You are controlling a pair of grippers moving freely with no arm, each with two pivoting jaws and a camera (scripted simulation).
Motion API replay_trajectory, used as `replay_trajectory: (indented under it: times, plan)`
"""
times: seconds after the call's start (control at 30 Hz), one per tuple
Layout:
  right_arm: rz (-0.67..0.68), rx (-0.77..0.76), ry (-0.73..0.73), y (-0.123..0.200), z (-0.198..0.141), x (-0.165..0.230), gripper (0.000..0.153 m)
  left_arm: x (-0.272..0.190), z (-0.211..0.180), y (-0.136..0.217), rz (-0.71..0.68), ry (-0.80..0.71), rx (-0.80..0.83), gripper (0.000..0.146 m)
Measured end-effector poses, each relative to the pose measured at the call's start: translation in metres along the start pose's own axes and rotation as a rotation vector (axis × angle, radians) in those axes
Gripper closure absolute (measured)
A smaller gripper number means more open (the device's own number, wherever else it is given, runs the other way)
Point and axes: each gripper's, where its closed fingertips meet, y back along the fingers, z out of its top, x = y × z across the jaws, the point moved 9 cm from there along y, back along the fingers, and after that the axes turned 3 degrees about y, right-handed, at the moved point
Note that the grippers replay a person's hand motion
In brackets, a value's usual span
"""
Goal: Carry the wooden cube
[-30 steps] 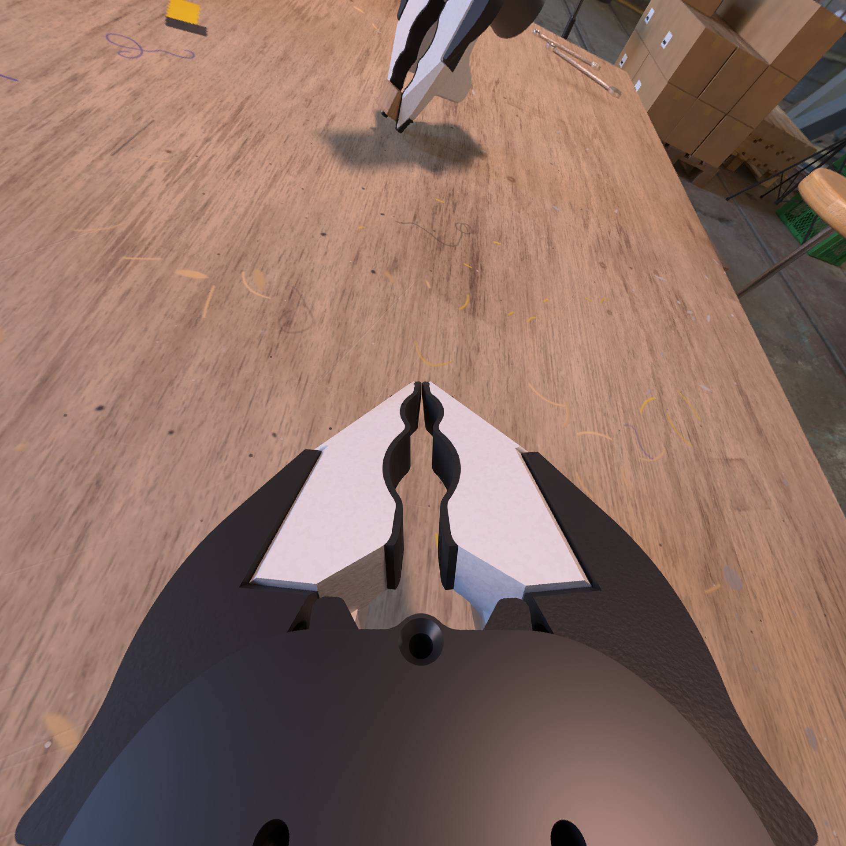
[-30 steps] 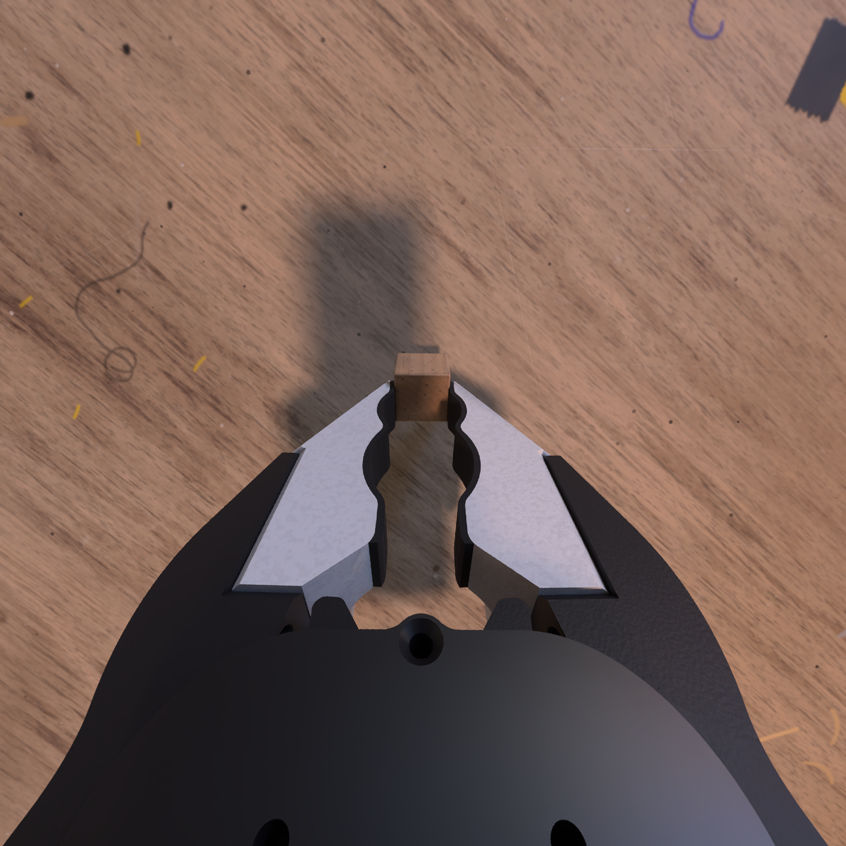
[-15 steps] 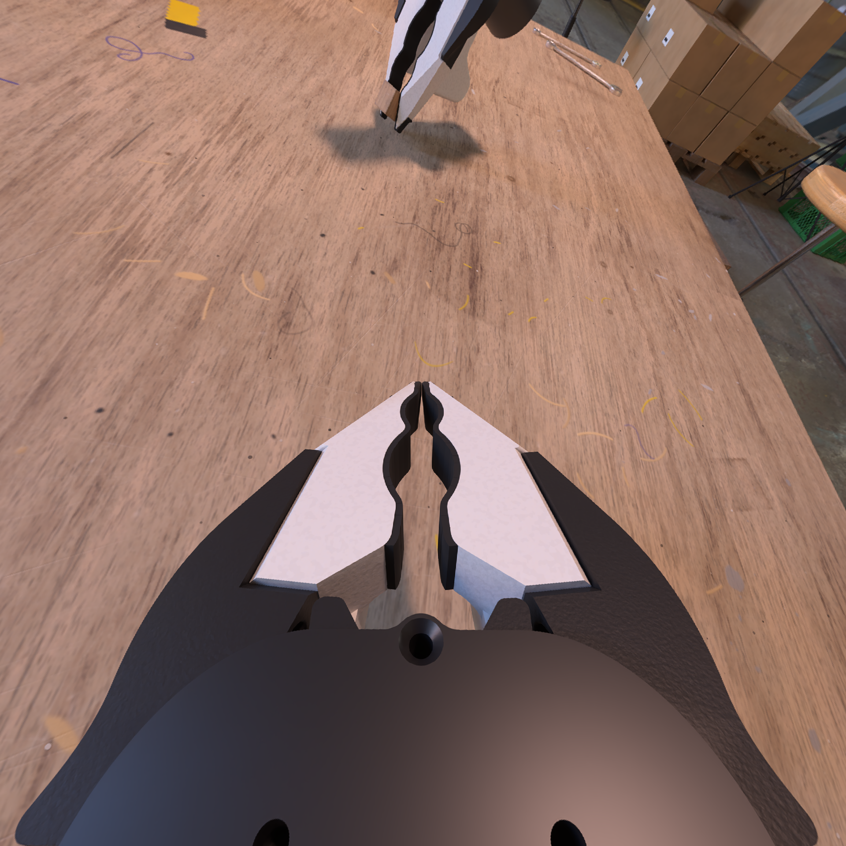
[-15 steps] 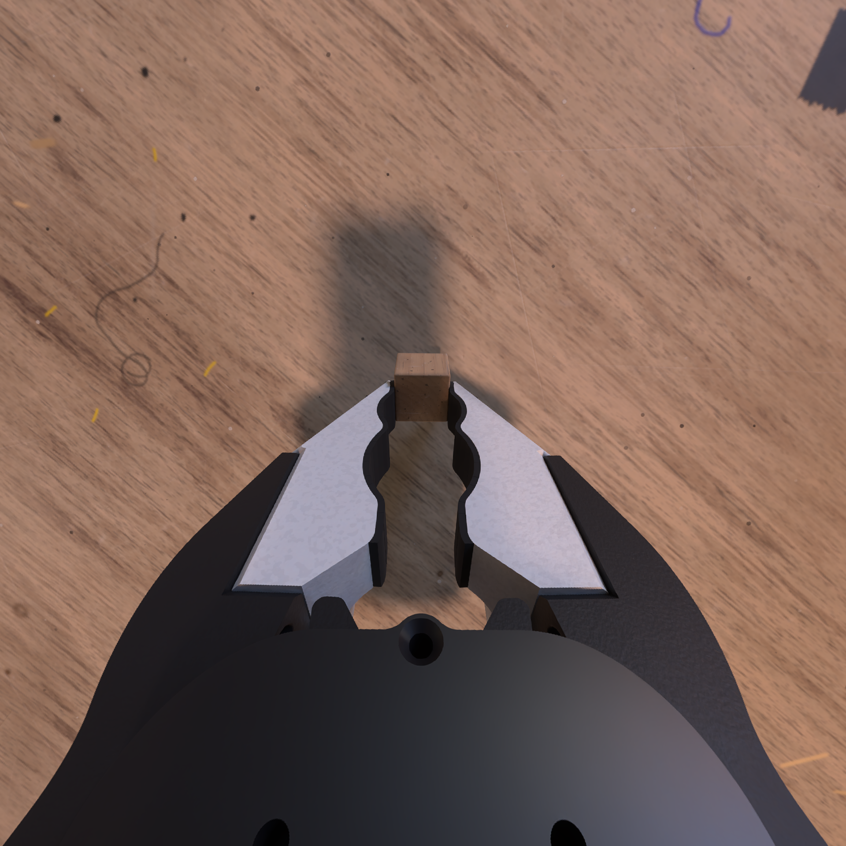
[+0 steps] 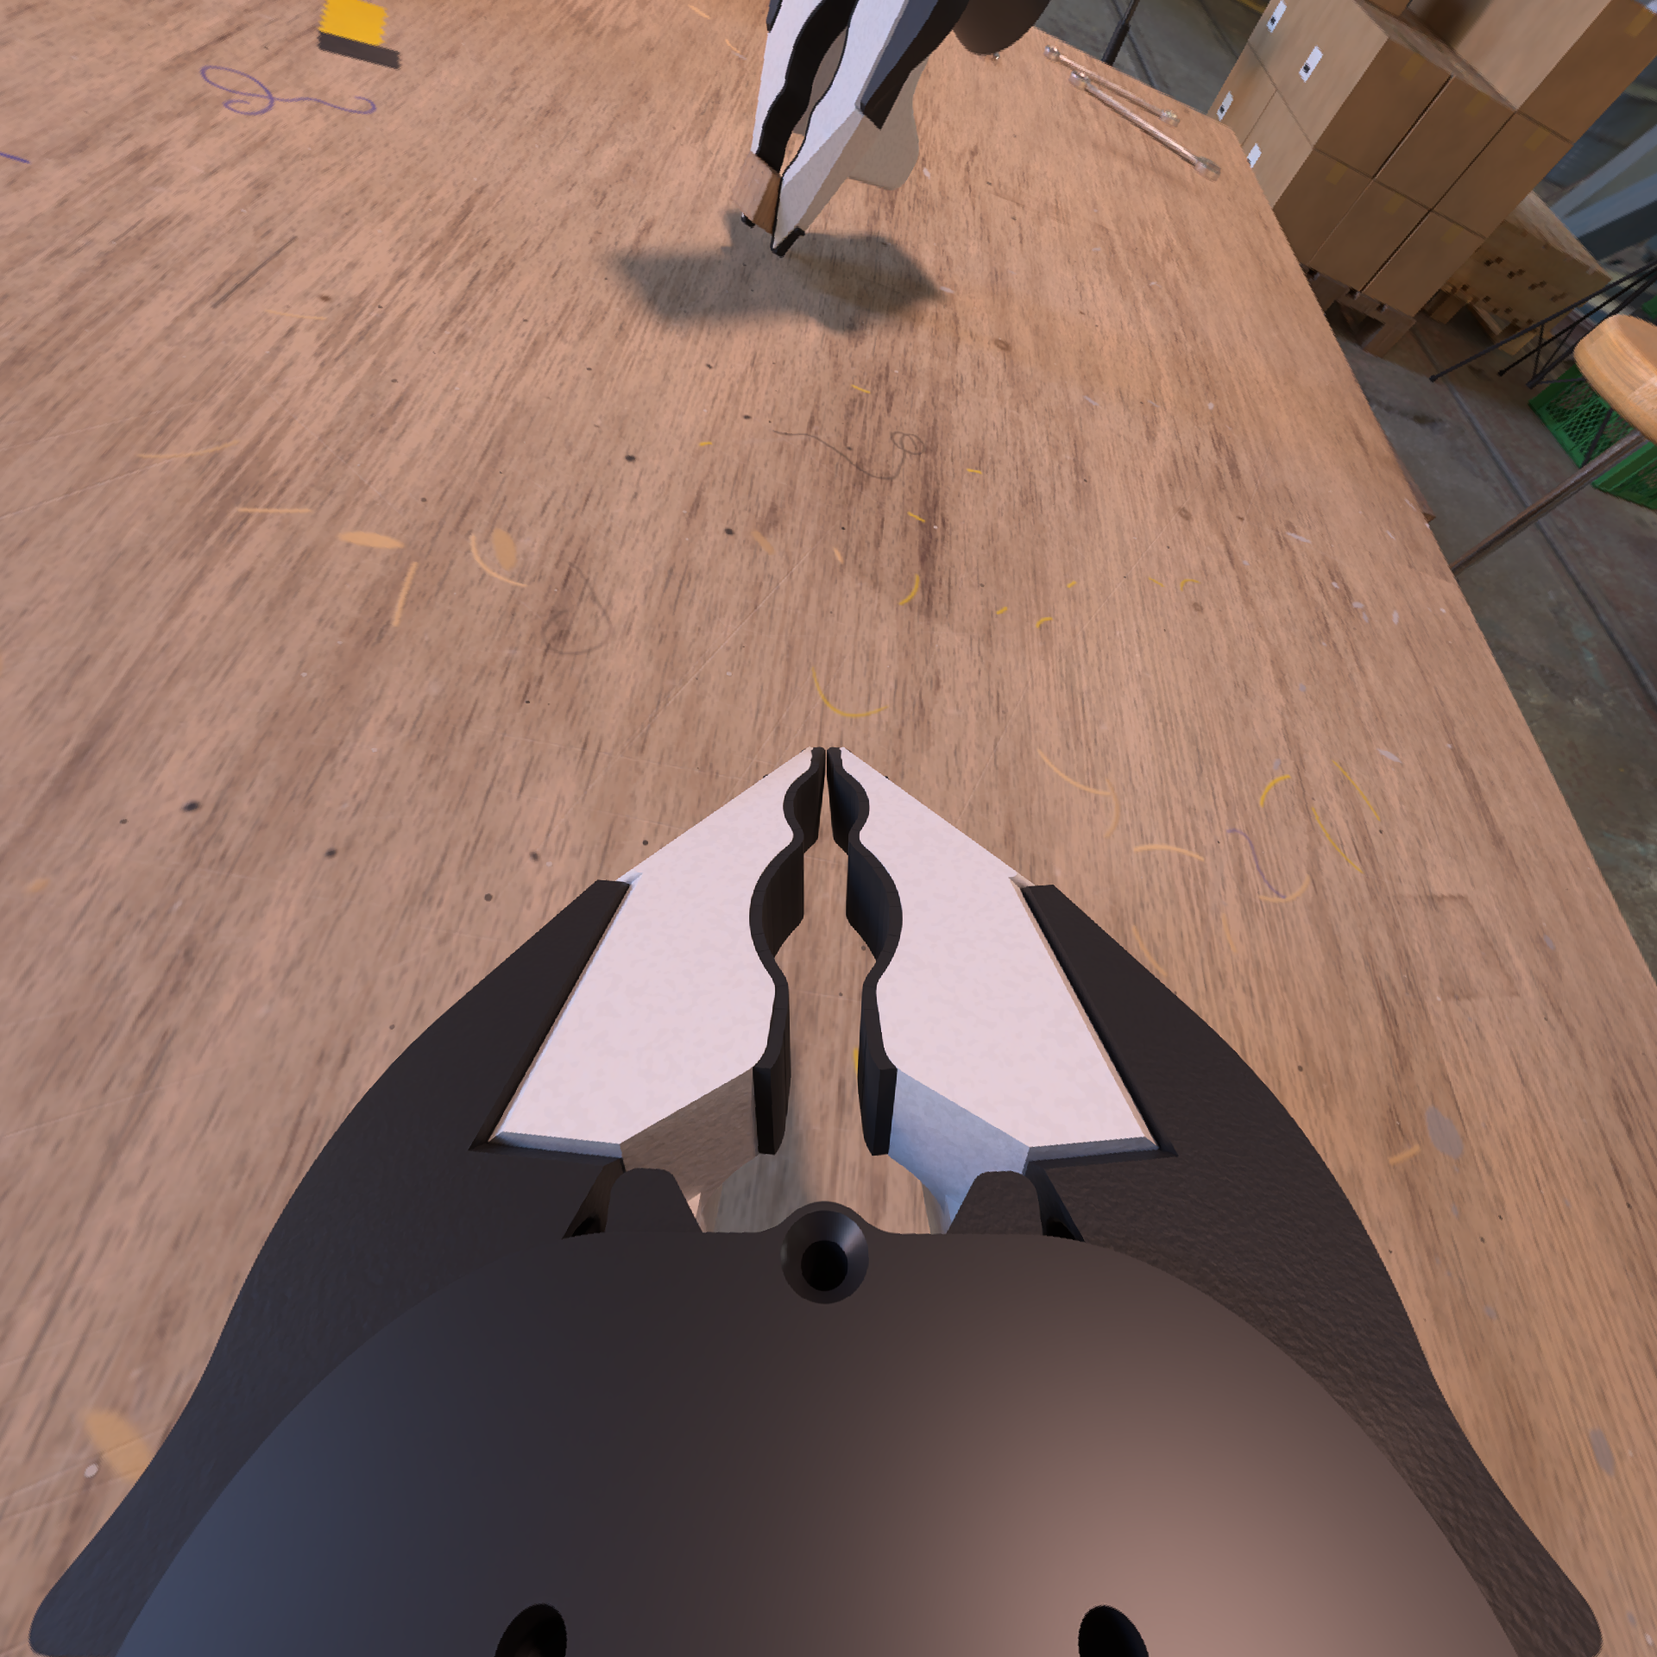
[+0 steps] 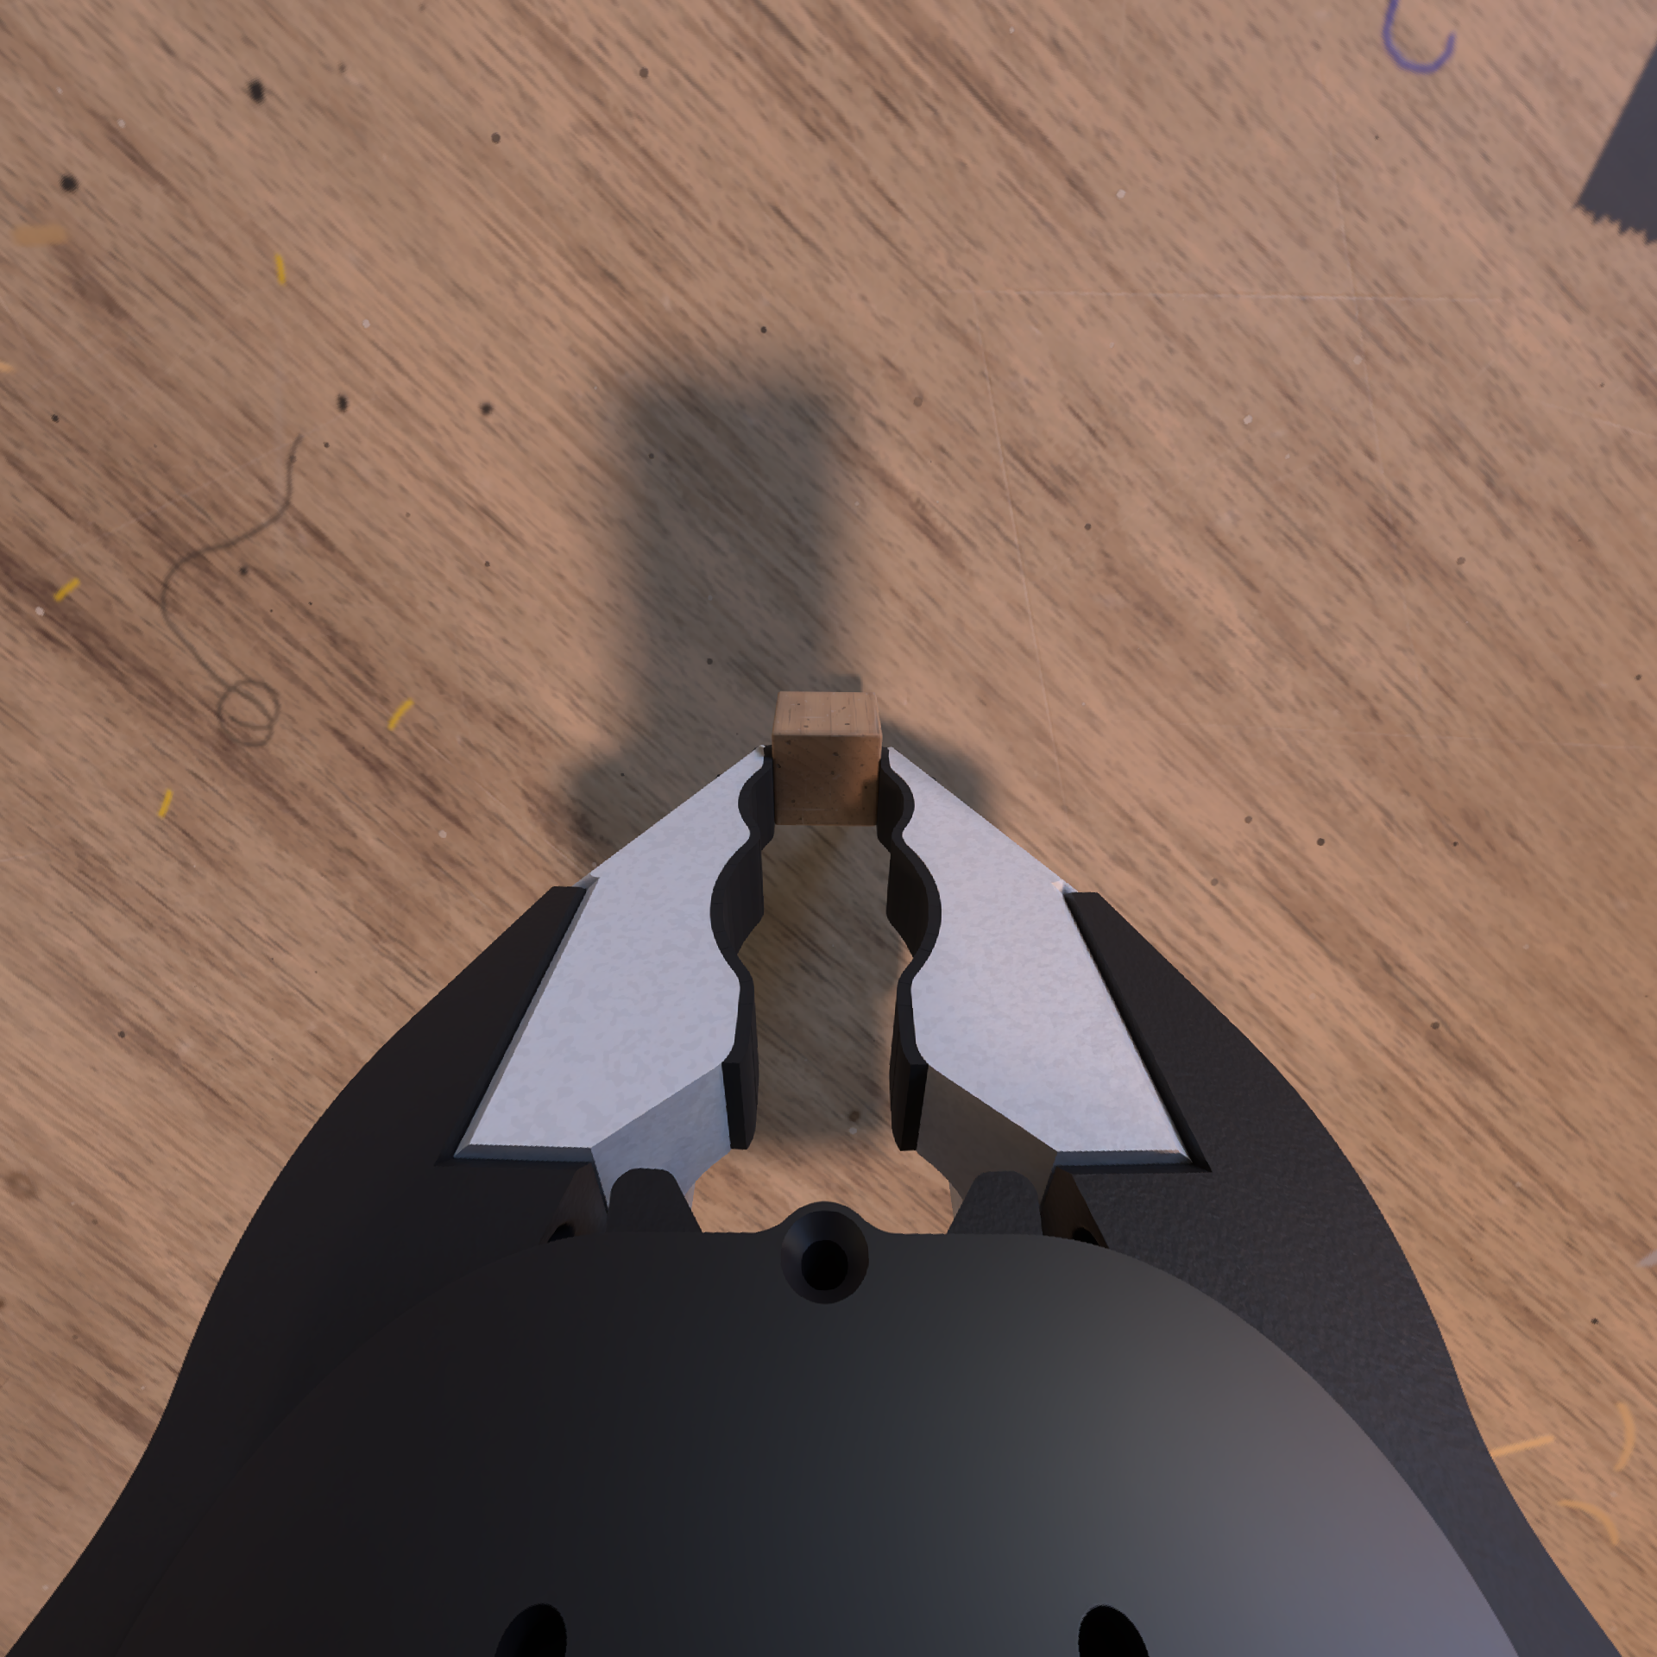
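Note:
The small wooden cube (image 6: 825, 762) is clamped between the tips of my right gripper (image 6: 825, 780), held above the wooden table (image 6: 1166, 538) with its shadow on the surface beneath. In the left wrist view the right gripper (image 5: 776, 220) hangs far ahead, pointing down, with a sliver of the cube (image 5: 767, 190) showing between its fingers. My left gripper (image 5: 823, 758) is shut and empty, low over the table (image 5: 448, 628), well short of the right one.
A yellow and black block (image 5: 357, 31) lies at the far left of the table. Metal rods (image 5: 1139, 112) lie at the far right corner. Cardboard boxes (image 5: 1399, 134), a stool (image 5: 1623, 368) and a green crate (image 5: 1605, 430) stand beyond the right edge.
The right gripper has carried the cube a little across the table and slightly higher; the table marks slid in its view. The left gripper has stayed nearly still.

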Motion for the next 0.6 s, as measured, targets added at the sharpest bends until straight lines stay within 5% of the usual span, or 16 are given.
replay_trajectory:
  times: [0.37, 0.5, 0.6]
  plan:
    - [-0.04, 0.008, 0.003, 0.002, 0.018, -0.002, 0.131, -0.001, 0.0, 0.0, -0.001, -0.003, 0.001, 0.146]
    - [-0.132, 0.18, 0.086, 0.002, 0.035, -0.005, 0.131, -0.002, 0.001, -0.001, -0.001, -0.006, 0.002, 0.146]
    - [-0.072, 0.258, 0.078, 0.0, 0.047, -0.011, 0.131, -0.003, 0.001, -0.002, -0.004, -0.011, 0.004, 0.146]
